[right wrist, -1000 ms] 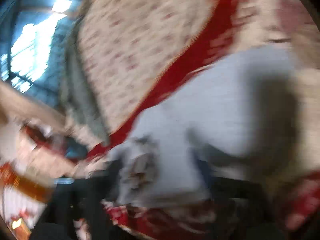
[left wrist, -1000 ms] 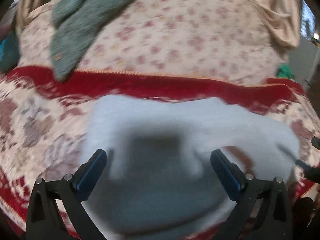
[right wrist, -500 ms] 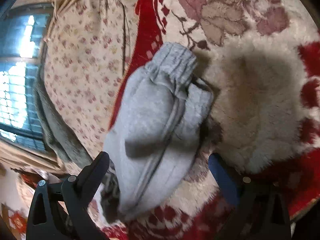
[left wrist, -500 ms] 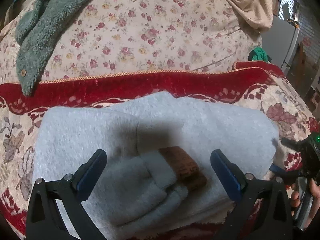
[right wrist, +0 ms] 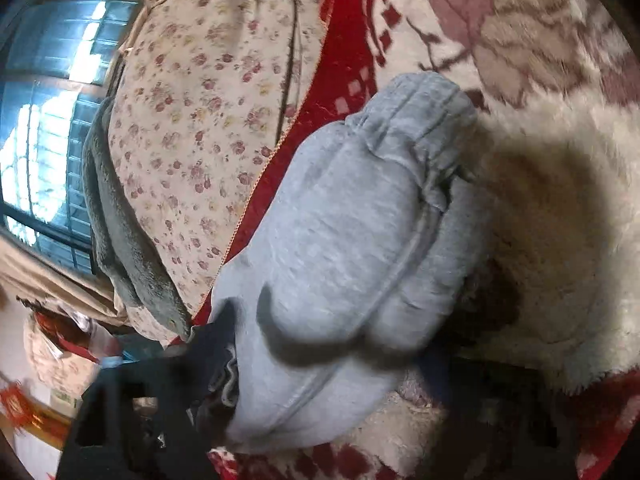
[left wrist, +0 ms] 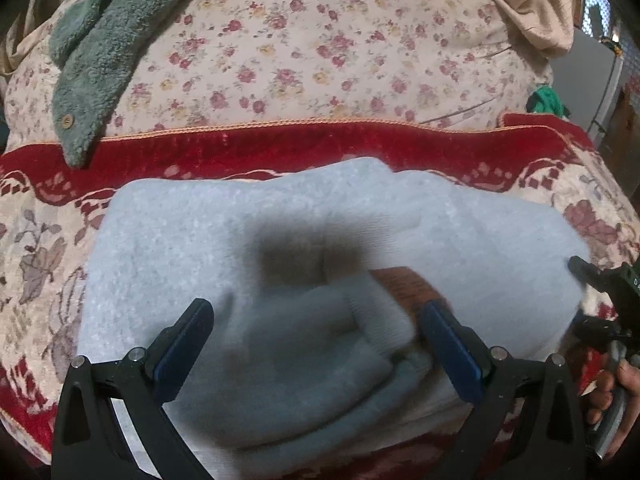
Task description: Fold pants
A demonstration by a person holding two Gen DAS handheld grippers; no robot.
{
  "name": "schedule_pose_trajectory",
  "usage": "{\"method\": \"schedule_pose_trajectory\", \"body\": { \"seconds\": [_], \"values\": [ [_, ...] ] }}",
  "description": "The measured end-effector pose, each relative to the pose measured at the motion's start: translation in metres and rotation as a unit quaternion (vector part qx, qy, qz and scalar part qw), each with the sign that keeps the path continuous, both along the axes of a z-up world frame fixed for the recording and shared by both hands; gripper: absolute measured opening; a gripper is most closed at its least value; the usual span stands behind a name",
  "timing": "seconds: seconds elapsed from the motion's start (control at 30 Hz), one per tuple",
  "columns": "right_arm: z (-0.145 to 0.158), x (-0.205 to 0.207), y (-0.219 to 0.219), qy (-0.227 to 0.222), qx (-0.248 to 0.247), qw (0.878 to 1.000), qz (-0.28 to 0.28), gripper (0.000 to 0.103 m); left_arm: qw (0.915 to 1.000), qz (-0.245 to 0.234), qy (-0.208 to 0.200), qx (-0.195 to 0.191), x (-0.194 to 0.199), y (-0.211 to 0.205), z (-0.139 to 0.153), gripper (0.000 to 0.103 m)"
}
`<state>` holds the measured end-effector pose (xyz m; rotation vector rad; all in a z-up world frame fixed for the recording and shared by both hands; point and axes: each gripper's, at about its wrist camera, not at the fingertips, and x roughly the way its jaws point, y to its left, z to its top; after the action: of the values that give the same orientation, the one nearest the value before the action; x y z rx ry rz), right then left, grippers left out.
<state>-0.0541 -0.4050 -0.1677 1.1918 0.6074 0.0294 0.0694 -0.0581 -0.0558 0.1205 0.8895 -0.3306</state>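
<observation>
The light grey pants (left wrist: 312, 248) lie folded in a thick bundle on the red and cream patterned blanket (left wrist: 280, 146). A brown label (left wrist: 404, 284) shows among the folds. My left gripper (left wrist: 320, 344) is open and empty, its blue-padded fingers spread just over the bundle's near edge. In the right wrist view the pants (right wrist: 352, 240) fill the middle, with the elastic waistband (right wrist: 420, 112) at the far end. My right gripper (right wrist: 320, 368) is blurred and dark at the bundle's near end; its jaws look spread. The right gripper also shows at the pants' right edge in the left wrist view (left wrist: 600, 280).
A floral quilt (left wrist: 320, 52) lies behind the blanket, with a green fleece garment (left wrist: 104, 48) on its left and beige cloth (left wrist: 532, 4) at the right. A window (right wrist: 44, 120) shows at the left of the right wrist view.
The left gripper has moved slightly closer over the folded pants and stays open. The right gripper has pushed in toward the bundle's end and its view is blurrier.
</observation>
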Motion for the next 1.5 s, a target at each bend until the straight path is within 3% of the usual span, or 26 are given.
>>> {"method": "schedule_pose_trajectory", "body": {
  "seconds": [0.23, 0.6, 0.8, 1.07, 1.17, 1.2, 1.3, 1.37, 1.43, 1.5],
  "values": [
    [0.009, -0.003, -0.002, -0.046, 0.013, 0.999, 0.008, 0.037, 0.9998, 0.015, -0.002, 0.012, 0.001, 0.011, -0.001, 0.103],
    [0.090, 0.007, 0.031, -0.110, -0.085, 0.989, 0.058, 0.032, 0.9985, 0.054, 0.000, 0.007, 0.007, 0.042, 0.002, 0.103],
    [0.130, 0.027, 0.070, -0.144, -0.123, 0.975, 0.113, 0.032, 0.9969, 0.078, -0.006, -0.007, 0.008, 0.071, 0.011, 0.103],
    [0.165, 0.062, 0.149, -0.174, -0.166, 0.945, 0.223, 0.031, 0.9907, 0.131, -0.016, -0.034, 0.012, 0.121, 0.024, 0.103],
    [0.169, 0.071, 0.185, -0.186, -0.172, 0.929, 0.270, 0.029, 0.9872, 0.153, -0.017, -0.041, 0.014, 0.142, 0.026, 0.103],
    [0.169, 0.076, 0.196, -0.194, -0.159, 0.923, 0.292, 0.017, 0.9858, 0.162, -0.019, -0.042, 0.014, 0.150, 0.026, 0.103],
    [0.163, 0.092, 0.237, -0.161, -0.220, 0.904, 0.330, 0.017, 0.9810, 0.187, -0.025, -0.043, 0.015, 0.173, 0.029, 0.103],
    [0.141, 0.105, 0.246, -0.136, -0.181, 0.909, 0.351, 0.017, 0.9779, 0.203, -0.022, -0.048, 0.017, 0.185, 0.028, 0.103],
    [0.120, 0.111, 0.252, -0.121, -0.145, 0.906, 0.379, 0.017, 0.9757, 0.212, -0.016, -0.054, 0.017, 0.195, 0.024, 0.103],
    [0.111, 0.111, 0.250, -0.108, -0.139, 0.910, 0.375, 0.018, 0.9755, 0.214, -0.014, -0.049, 0.019, 0.198, 0.021, 0.103]
  ]
}}
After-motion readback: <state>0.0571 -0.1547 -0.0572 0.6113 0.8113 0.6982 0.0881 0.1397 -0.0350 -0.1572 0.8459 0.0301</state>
